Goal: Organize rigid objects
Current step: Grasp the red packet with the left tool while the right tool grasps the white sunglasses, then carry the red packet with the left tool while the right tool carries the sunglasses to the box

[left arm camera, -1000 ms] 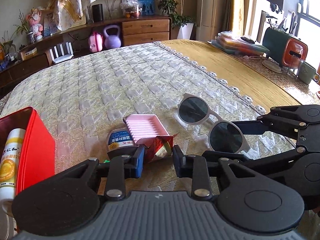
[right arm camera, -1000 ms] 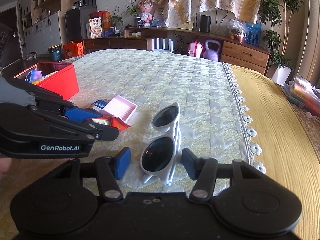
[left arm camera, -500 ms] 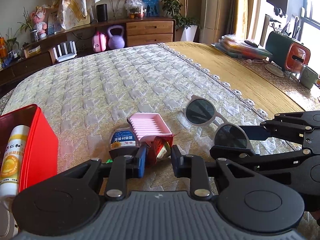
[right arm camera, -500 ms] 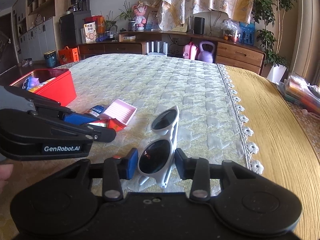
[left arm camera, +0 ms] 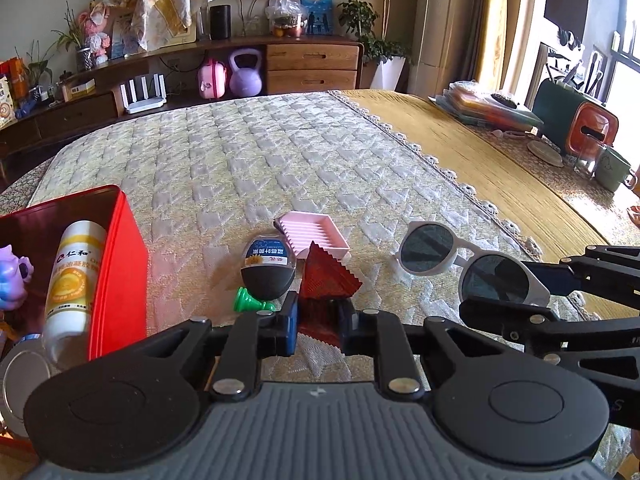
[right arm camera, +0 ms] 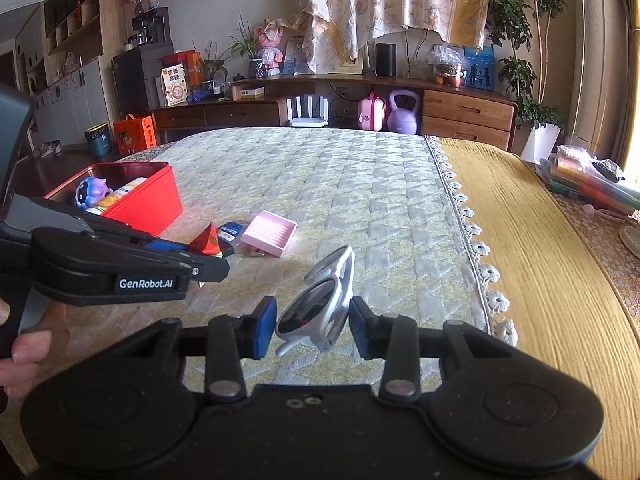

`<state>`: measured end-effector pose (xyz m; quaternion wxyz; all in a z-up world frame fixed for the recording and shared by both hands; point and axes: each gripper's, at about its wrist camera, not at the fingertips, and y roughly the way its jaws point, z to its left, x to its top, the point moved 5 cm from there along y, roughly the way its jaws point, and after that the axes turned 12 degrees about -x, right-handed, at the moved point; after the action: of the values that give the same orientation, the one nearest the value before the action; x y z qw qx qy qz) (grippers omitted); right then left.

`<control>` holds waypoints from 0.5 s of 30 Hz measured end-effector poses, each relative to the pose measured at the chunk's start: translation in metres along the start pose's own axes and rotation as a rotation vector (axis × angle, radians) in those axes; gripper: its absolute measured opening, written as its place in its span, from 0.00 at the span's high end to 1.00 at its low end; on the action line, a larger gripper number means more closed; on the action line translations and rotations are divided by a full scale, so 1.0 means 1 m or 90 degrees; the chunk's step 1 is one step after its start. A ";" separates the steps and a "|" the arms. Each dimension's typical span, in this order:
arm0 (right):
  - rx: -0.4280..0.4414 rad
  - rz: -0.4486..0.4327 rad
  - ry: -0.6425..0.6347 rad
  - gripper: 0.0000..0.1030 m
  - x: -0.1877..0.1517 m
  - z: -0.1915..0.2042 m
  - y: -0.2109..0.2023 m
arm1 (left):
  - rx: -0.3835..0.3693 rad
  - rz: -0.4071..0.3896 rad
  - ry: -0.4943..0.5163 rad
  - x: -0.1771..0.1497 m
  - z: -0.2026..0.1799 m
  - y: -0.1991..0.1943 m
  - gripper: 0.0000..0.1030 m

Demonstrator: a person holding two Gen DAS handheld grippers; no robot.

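My left gripper [left arm camera: 318, 330] is shut on a red foil packet [left arm camera: 326, 278] and holds it lifted off the quilted cloth. My right gripper [right arm camera: 312, 330] is shut on white sunglasses [right arm camera: 326, 292] with dark round lenses, tilted up off the cloth; they also show in the left wrist view [left arm camera: 468, 258]. A red tin box [left arm camera: 120, 264] at the left holds a white and yellow bottle [left arm camera: 74, 276] and a purple toy [left arm camera: 14, 276]. The box also shows in the right wrist view [right arm camera: 148, 196].
A pink ridged tray [left arm camera: 314, 234], a dark blue-labelled container [left arm camera: 268, 268] and a small green piece [left arm camera: 248, 302] lie on the cloth ahead of my left gripper. The lace edge [right arm camera: 468, 224] borders a yellow cloth on the right. A green mug [left arm camera: 614, 170] stands far right.
Both grippers closed further, the left on the red packet and the right on the sunglasses. Both have lifted; the packet and sunglasses now stand up off the cloth.
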<state>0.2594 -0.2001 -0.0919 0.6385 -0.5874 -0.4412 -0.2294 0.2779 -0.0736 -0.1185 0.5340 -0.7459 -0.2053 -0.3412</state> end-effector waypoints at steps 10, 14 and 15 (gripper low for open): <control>-0.016 -0.019 0.001 0.75 0.005 0.008 -0.033 | -0.011 -0.020 -0.017 -0.007 -0.006 -0.041 0.82; -0.022 -0.034 -0.004 0.78 0.008 0.012 -0.046 | -0.010 -0.027 -0.020 -0.008 -0.007 -0.055 0.82; -0.023 -0.036 -0.006 0.78 0.009 0.013 -0.048 | -0.009 -0.027 -0.022 -0.008 -0.006 -0.059 0.82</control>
<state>0.2209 -0.1954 -0.0587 0.6190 -0.5872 -0.4565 -0.2523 0.2308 -0.0585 -0.0848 0.5174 -0.7510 -0.2281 -0.3410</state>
